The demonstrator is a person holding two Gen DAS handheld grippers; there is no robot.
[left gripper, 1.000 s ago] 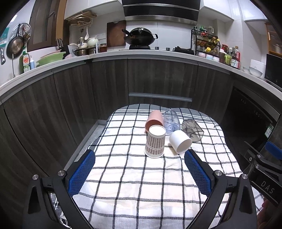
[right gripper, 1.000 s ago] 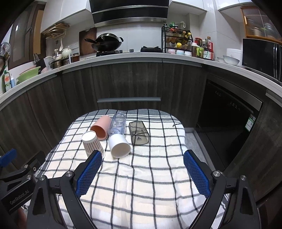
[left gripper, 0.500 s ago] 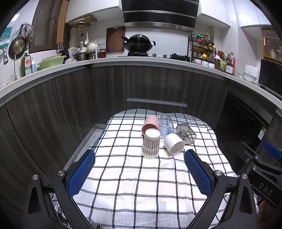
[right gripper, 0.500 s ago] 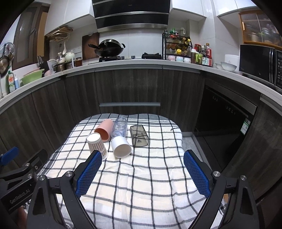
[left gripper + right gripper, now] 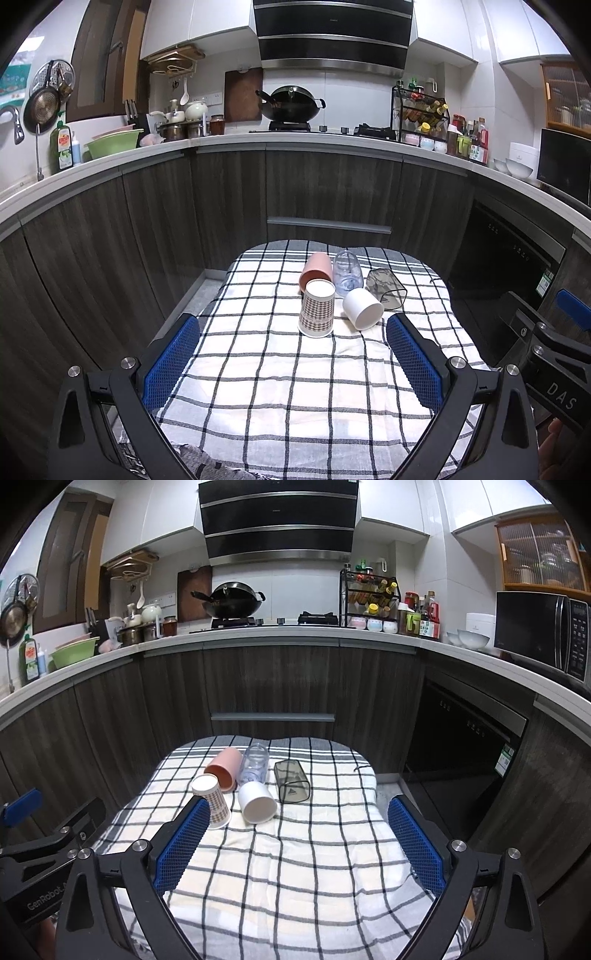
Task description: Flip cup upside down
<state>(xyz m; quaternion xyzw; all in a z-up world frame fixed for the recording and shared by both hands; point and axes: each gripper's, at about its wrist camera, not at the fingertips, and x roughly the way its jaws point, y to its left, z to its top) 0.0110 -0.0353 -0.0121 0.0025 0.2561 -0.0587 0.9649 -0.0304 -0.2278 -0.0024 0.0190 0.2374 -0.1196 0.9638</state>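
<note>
A checked paper cup (image 5: 317,309) (image 5: 214,800) stands upside down on the checked cloth (image 5: 280,387) (image 5: 303,864). Beside it lie a white cup (image 5: 362,308) (image 5: 256,802), a pink cup (image 5: 314,268) (image 5: 223,767), a clear cup (image 5: 347,271) (image 5: 255,762) and a dark see-through cup (image 5: 386,288) (image 5: 291,781), all on their sides. My left gripper (image 5: 291,363) is open and empty, near the cloth's front. My right gripper (image 5: 297,843) is open and empty, right of the cups; its left finger (image 5: 183,843) overlaps the paper cup in view.
Dark wood cabinets (image 5: 325,192) curve behind the table under a white counter with a wok (image 5: 290,107), a spice rack (image 5: 421,116) and a green bowl (image 5: 112,142). A microwave (image 5: 543,627) stands at the right. A dishwasher front (image 5: 465,746) is right of the table.
Both grippers have drawn back and up from the cups, which look smaller and farther now. The cups have not moved. Both stay open.
</note>
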